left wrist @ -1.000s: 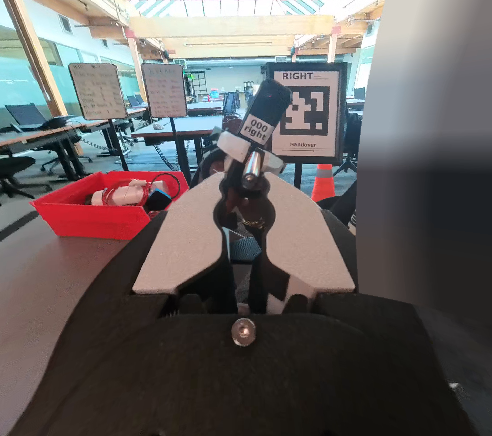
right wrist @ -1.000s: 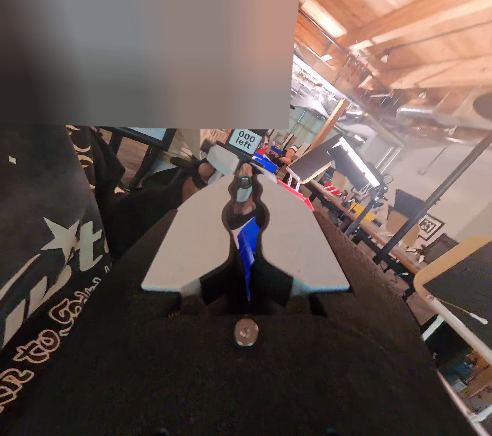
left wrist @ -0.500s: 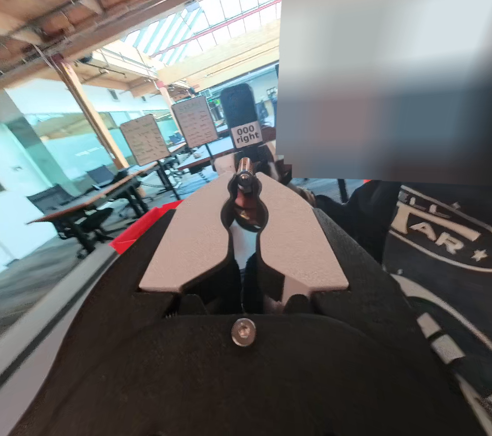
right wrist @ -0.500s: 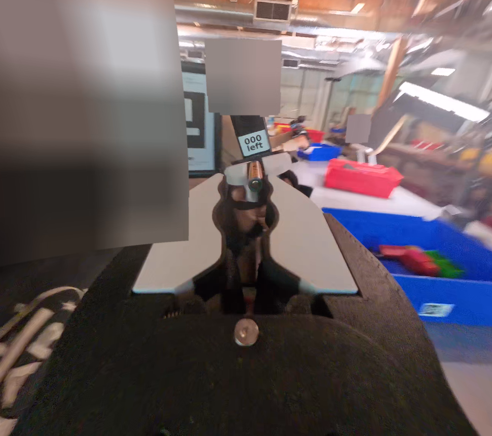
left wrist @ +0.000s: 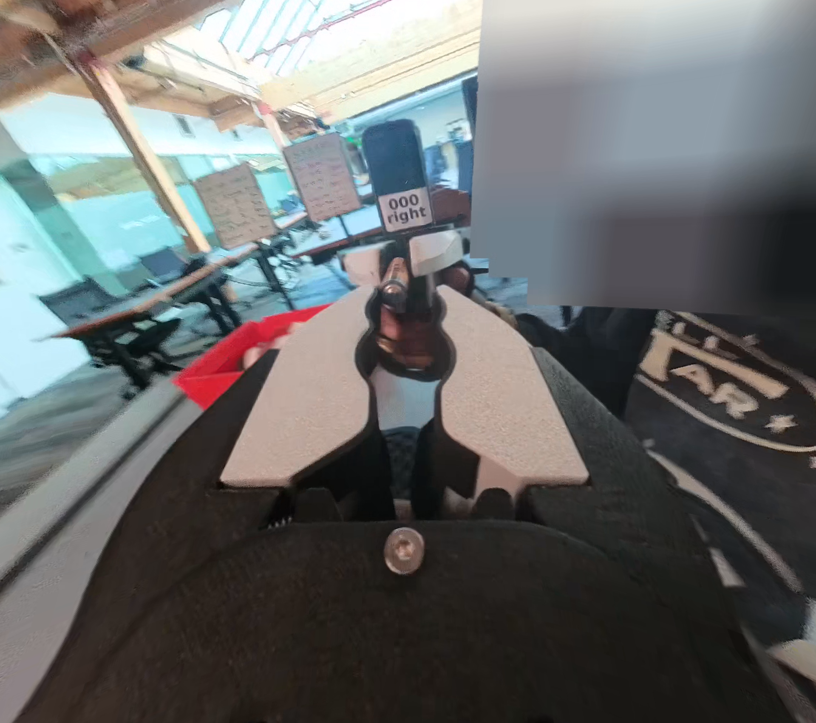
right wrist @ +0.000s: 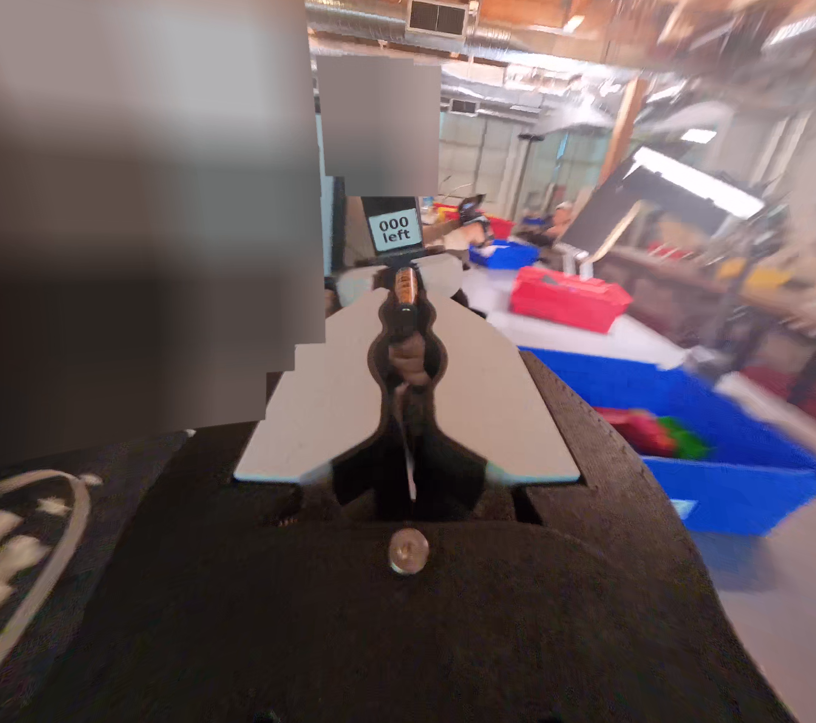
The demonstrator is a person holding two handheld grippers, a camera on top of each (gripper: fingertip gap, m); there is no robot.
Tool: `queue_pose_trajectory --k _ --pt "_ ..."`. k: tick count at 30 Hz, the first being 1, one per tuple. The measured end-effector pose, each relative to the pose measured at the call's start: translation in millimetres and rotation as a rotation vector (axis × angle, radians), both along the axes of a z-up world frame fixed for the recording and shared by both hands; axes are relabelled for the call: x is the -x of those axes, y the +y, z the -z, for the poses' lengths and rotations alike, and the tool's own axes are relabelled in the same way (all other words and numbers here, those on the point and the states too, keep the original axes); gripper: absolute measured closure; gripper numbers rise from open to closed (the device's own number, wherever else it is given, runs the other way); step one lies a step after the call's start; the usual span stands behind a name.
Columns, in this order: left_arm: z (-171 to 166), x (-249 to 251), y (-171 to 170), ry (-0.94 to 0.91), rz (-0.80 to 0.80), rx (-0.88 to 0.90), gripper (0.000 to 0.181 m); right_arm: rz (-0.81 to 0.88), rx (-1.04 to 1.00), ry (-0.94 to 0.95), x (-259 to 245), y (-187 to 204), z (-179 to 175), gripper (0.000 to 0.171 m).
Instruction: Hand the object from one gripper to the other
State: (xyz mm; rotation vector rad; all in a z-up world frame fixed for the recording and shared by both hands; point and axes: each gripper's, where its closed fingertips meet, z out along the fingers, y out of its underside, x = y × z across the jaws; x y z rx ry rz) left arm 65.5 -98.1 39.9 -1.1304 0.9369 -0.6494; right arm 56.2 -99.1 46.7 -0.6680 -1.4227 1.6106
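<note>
A slim battery (left wrist: 394, 292) (right wrist: 405, 290), copper-and-black body with a silver end cap, held level in mid-air, spanning between the two facing grippers' tips

My two wrist cameras faced each other closely along my claws, level, each seeing the other claw (left wrist: 399, 260) (right wrist: 399, 273) head-on.

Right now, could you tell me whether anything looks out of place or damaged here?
Nothing stands out. The small cylinder spans between the left claw and right claw, both apparently closed on it; nothing looks spilled or damaged, though blur hides detail.
</note>
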Motion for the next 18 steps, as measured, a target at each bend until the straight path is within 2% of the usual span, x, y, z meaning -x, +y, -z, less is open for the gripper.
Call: queue_pose_trajectory --k 1,4,6,11,13,18 --pt "-0.3 -1.0 -0.9 -0.026 0.032 0.058 0.157 0.055 -0.096 0.047 0.0 0.5 1.2 0.16" --pt "-3.3 -1.2 -2.7 -0.105 0.111 0.172 0.156 0.176 -0.352 0.172 -2.9 -0.2 3.8 0.16" --pt "-3.3 -0.9 -3.1 -0.13 0.146 0.232 0.157 0.217 -0.452 0.255 -6.9 -1.4 1.8 0.16" --pt "1.1 -4.6 -2.3 -0.129 0.168 0.302 0.16 0.225 -0.546 0.282 -7.0 -2.8 7.9 0.16" --pt "1.7 -5.3 -1.5 -0.135 0.17 0.313 0.168 0.225 -0.551 0.287 -6.5 -3.0 8.3 0.16" --pt "-1.1 -3.4 -1.1 -0.131 0.153 0.243 0.171 0.227 -0.496 0.267 -5.2 -3.1 6.2 0.16"
